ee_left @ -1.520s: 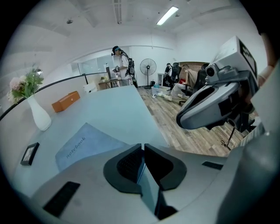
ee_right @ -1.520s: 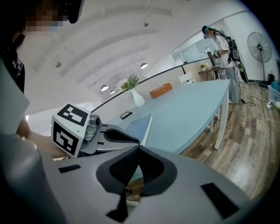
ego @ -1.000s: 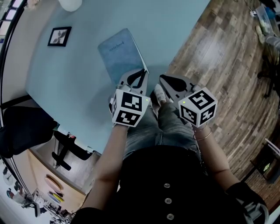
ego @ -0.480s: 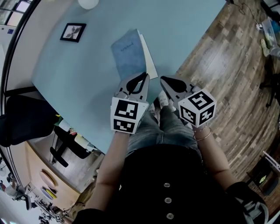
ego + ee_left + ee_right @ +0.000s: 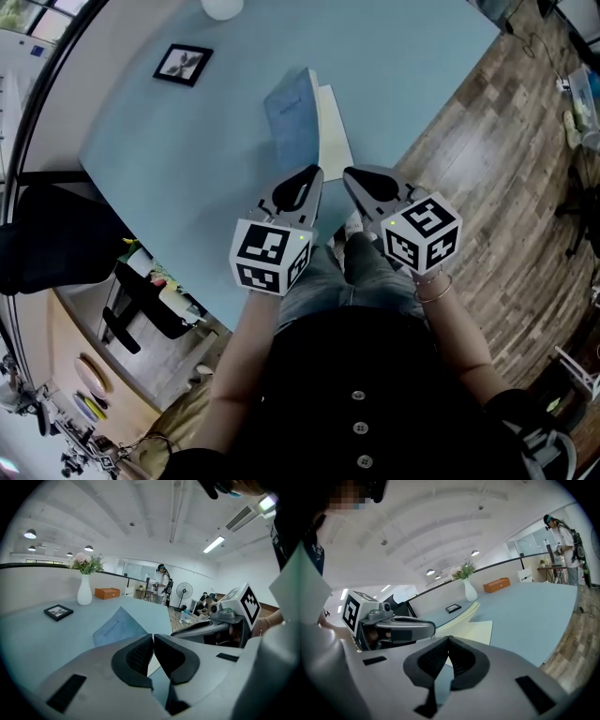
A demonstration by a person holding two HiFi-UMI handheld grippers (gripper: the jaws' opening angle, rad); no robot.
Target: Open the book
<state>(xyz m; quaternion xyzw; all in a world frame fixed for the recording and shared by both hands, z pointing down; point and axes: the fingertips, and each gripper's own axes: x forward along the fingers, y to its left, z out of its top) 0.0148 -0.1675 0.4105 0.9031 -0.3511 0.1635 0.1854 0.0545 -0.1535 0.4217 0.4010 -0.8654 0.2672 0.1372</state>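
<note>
Pinching the near edge of the book's blue cover [image 5: 117, 629], the left tool [image 5: 313, 174] has its pads pressed together on that thin sheet. The right tool [image 5: 350, 174] sits just to its right, pads pressed together too with nothing seen between them, its tips near the closest corner of the cream page [image 5: 335, 131].

A second ago the book [image 5: 292, 122] lay shut and flat on the counter [image 5: 187, 169] just ahead of the left tool. Half a second ago the cover was partly raised. Now it stands steeply tilted, hinged along its far-left side, and the cream page lies bare directly ahead of the right tool. The left tool has risen and rolled, so its marker cube shows a different face than before. The right tool has moved only a little, towards the page.

Further ahead and to the left of the left tool, a picture frame [image 5: 183, 64] lies on the counter. Beyond it stand a white vase [image 5: 85, 590] with flowers and an orange box [image 5: 107, 593].
</note>
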